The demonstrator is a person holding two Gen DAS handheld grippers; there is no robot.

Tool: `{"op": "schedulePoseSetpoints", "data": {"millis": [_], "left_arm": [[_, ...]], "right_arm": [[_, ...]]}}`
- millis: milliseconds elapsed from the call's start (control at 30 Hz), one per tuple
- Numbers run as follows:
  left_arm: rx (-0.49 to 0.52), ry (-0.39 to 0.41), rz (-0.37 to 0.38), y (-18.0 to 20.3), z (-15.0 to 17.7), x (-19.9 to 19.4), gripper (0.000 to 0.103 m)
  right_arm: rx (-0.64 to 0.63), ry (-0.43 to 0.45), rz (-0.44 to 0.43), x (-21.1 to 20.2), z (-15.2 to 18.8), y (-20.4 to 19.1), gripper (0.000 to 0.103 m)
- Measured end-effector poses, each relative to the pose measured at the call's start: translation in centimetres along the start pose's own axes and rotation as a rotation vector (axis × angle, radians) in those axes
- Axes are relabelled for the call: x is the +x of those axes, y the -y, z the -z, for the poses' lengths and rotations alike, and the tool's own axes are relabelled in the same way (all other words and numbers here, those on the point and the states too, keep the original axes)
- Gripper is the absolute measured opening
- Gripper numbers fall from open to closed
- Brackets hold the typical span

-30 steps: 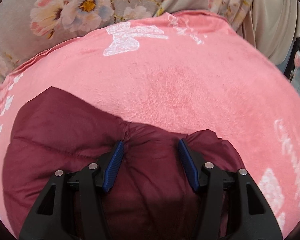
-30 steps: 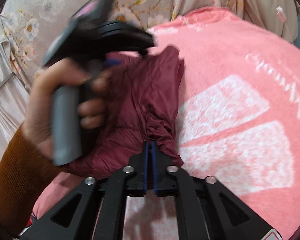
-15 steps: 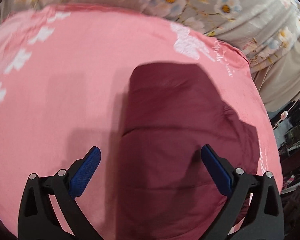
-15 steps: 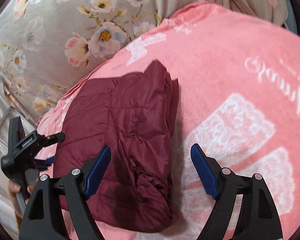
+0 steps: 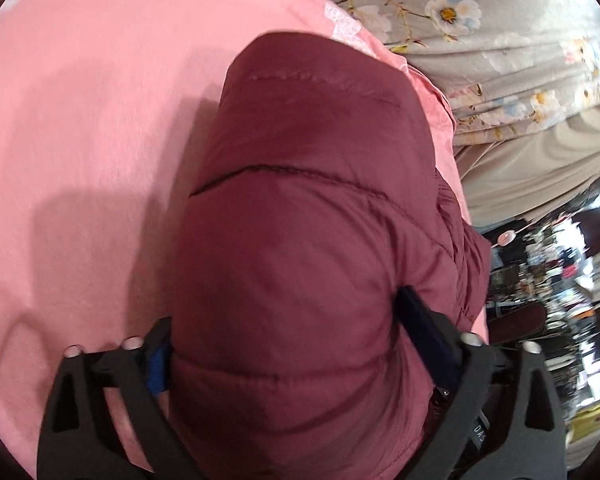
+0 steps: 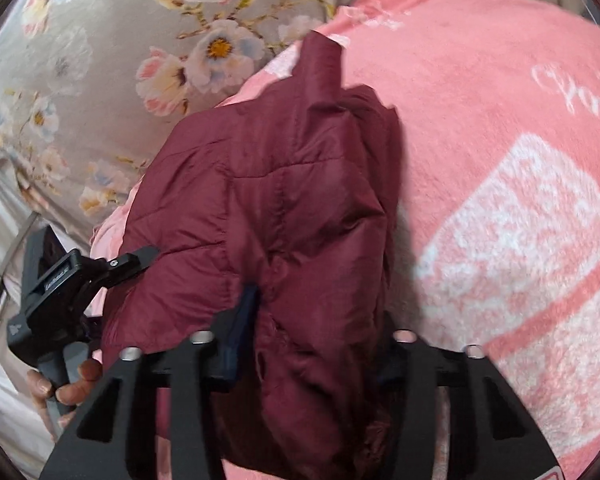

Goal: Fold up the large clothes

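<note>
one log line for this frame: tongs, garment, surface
left tongs: closing around folded maroon quilted jacket | right tongs: closing on jacket's near edge | surface: pink plush blanket | step: bundle folded, being gripped

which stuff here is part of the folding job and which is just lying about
Job: maroon jacket, left gripper and right gripper, both closing with the jacket between their fingers.

Lying about: pink blanket, floral sheet, clutter off the bed.

Soft indoor light, slight motion blur, fisheye-warped dark edges
</note>
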State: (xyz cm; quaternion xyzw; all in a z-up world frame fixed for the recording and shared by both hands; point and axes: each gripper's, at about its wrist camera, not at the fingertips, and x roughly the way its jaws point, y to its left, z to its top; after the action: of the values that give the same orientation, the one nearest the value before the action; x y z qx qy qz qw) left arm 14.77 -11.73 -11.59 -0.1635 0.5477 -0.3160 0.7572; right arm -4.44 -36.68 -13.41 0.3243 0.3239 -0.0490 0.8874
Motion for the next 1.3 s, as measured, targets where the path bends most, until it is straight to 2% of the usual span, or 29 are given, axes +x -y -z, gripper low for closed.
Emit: {"op": "schedulePoseSetpoints", "data": {"millis": [33, 67, 133, 233, 400, 533, 800, 967, 1100, 1300], "left_arm": [[0.033, 0.017, -0.026, 0.8, 0.2, -0.5, 0.071], [0.057, 0.030, -0.044, 1.3, 0.3, -1.0, 0.067], [0.110, 0.056, -0.074, 2.5, 0.5, -2.1, 0.050], [0.203, 0.119, -0.107, 5.0, 1.2, -4.8, 0.041], [0.312, 0.262, -0.122, 7.8, 2.1, -10.7, 0.039], [0.386, 0.409, -0.143, 9.6, 2.9, -16.7, 0.040], [0.458, 0.612, -0.227, 9.4, 3.9, -24.9, 0.041], [0.468, 0.688, -0.295, 7.8, 4.1, -27.5, 0.041], [0.455, 0.709, -0.342, 5.8, 3.6, -28.6, 0.041], [0.400, 0.688, -0.309, 1.4, 2.0, -28.3, 0.041]], "right_arm": [[-0.030, 0.015, 0.010, -0.4, -0.1, -0.8, 0.024], [-0.048, 0.027, 0.011, -0.7, -0.3, -1.3, 0.022], [-0.072, 0.060, 0.005, -1.9, -0.3, -2.6, 0.019], [-0.099, 0.106, -0.015, -3.6, -0.4, -4.2, 0.017], [-0.226, 0.253, -0.016, -7.8, -0.3, -9.2, 0.017], [-0.329, 0.370, -0.032, -10.6, -0.1, -13.7, 0.017], [-0.476, 0.494, -0.076, -12.1, 1.2, -20.8, 0.017], [-0.557, 0.514, -0.084, -11.1, 2.7, -24.2, 0.017], [-0.588, 0.494, -0.088, -9.4, 3.6, -26.1, 0.017], [-0.571, 0.397, -0.078, -4.7, 3.5, -26.1, 0.016]]}}
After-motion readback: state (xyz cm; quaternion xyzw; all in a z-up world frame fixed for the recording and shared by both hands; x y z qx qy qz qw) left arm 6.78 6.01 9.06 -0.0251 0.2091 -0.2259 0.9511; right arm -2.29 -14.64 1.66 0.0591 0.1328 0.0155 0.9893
